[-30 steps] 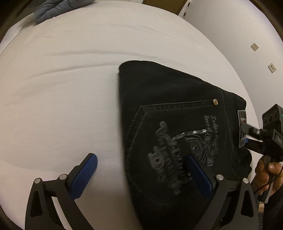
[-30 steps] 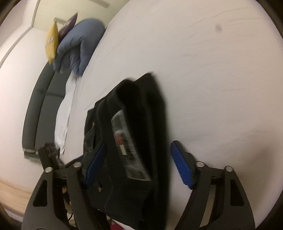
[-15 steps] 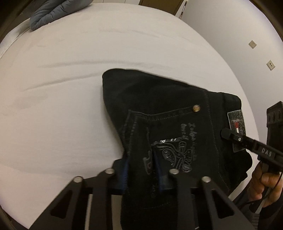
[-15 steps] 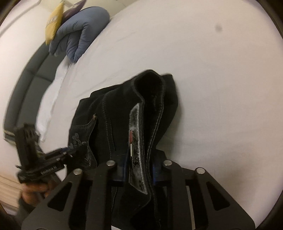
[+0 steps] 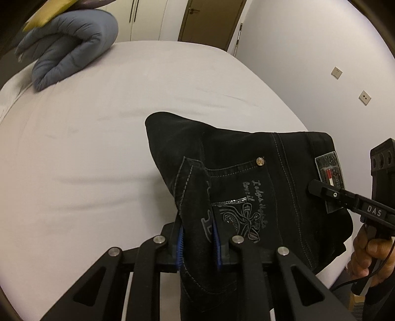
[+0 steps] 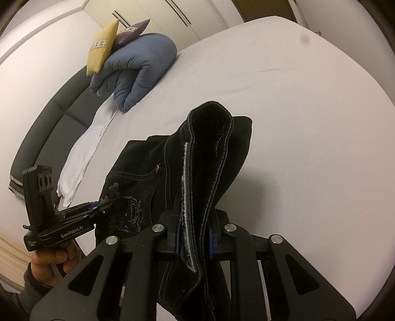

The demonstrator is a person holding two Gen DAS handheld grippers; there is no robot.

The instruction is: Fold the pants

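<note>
Pants (image 5: 246, 158) of black denim lay folded into a thick bundle near one edge of a wide bed (image 5: 98, 148), its white sheet lightly creased and filling most of both views. A pale wall (image 5: 308, 61) with two small square plates rose beside the bed, and a brown door (image 5: 209, 19) stood beyond its far end; white wardrobe doors ran along the far side. A rolled blue-grey duvet (image 6: 138, 71) rested at the head of the bed, with a yellow cushion (image 6: 102, 48) and a purple cushion (image 6: 130, 30) leaning against it. The left gripper (image 5: 197, 243) was clamped on a fold of the pants at the embroidered back pocket, blue pads pressing the cloth from both sides. The right gripper (image 6: 192, 237) was likewise closed on the waistband edge, where a grey brand patch (image 6: 186, 210) stood upright between its fingers. Both pinched parts were raised off the sheet while the far end of the bundle touched it. The left wrist view alone showed the pocket rivet (image 5: 260, 161), the stitched lettering and the patch face-on, plus the right hand (image 5: 367, 256) on its handle. Only the right wrist view showed the dark padded headboard (image 6: 42, 123), a white cloth (image 6: 84, 153) trailing along the bed's edge, and the left hand (image 6: 51, 261).
</note>
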